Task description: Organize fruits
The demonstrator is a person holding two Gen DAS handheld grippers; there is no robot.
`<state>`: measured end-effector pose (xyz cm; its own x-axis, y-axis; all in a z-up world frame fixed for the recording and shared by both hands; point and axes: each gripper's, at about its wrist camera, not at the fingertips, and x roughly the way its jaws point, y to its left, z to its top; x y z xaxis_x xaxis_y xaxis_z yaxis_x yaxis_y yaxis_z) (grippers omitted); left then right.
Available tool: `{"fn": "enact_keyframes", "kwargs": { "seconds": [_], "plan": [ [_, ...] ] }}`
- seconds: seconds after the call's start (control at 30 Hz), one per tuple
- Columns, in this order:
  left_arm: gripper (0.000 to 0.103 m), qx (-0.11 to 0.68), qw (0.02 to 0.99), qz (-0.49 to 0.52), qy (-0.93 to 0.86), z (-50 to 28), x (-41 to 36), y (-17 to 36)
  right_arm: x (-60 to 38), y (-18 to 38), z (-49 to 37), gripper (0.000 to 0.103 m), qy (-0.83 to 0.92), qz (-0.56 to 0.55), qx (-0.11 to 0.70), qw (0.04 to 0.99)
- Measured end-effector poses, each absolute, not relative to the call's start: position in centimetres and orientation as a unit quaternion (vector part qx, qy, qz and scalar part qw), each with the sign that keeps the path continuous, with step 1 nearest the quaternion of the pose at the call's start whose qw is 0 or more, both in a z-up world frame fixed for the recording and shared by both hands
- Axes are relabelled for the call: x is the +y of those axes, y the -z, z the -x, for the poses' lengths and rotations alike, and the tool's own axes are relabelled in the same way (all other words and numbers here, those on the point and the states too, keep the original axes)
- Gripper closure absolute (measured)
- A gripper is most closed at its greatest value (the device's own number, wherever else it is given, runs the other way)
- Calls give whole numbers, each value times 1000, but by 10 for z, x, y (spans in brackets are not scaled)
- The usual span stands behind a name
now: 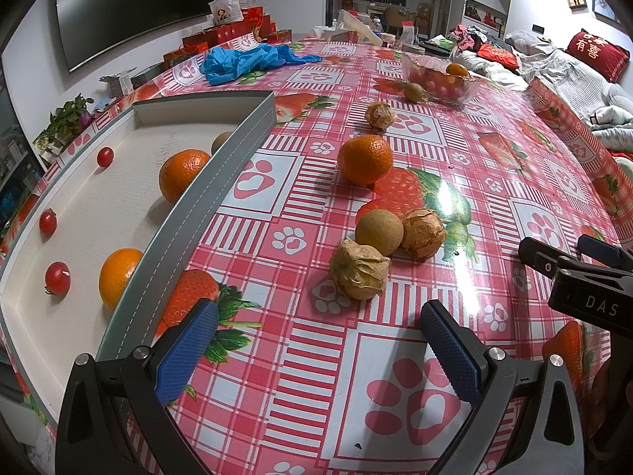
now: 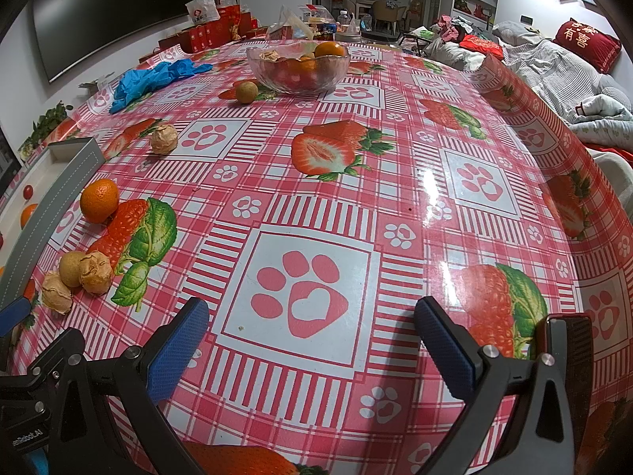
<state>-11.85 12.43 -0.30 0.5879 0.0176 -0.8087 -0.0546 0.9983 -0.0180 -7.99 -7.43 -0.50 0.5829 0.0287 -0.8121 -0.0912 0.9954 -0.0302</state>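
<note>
Both grippers hover low over the bench (image 2: 474, 150) with its glossy red strawberry-and-paw oilcloth. The left gripper (image 1: 318, 350) has its blue-padded fingers spread and empty; so does the right gripper (image 2: 312, 350). The shallow white tray with a grey stitched rim (image 1: 221, 166) already holds two oranges and three cherry tomatoes. Loose fruit lies just ahead of the left gripper: a papery-husked physalis (image 1: 359, 274) touching a round tan longan (image 1: 379, 232), and a small orange mandarin (image 1: 364, 159) farther on. The likely risks: the husk crumples under a firm squeeze, or the fingers nudge the touching longan and it rolls across the slick cloth.
</note>
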Motion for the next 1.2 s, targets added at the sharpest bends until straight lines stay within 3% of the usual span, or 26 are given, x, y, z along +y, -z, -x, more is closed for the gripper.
{"fn": "enact_keyframes", "kwargs": {
  "seconds": [1.1, 1.17, 1.2],
  "plan": [
    [1, 477, 879, 15, -13, 110, 122, 0, -74, 5, 80, 0, -34, 34, 455, 889],
    [5, 475, 880, 12, -10, 108, 120, -2, -74, 5, 80, 0, -34, 34, 455, 889],
    [17, 475, 880, 10, -8, 107, 118, -3, -74, 5, 80, 0, -34, 34, 455, 889]
  ]
}}
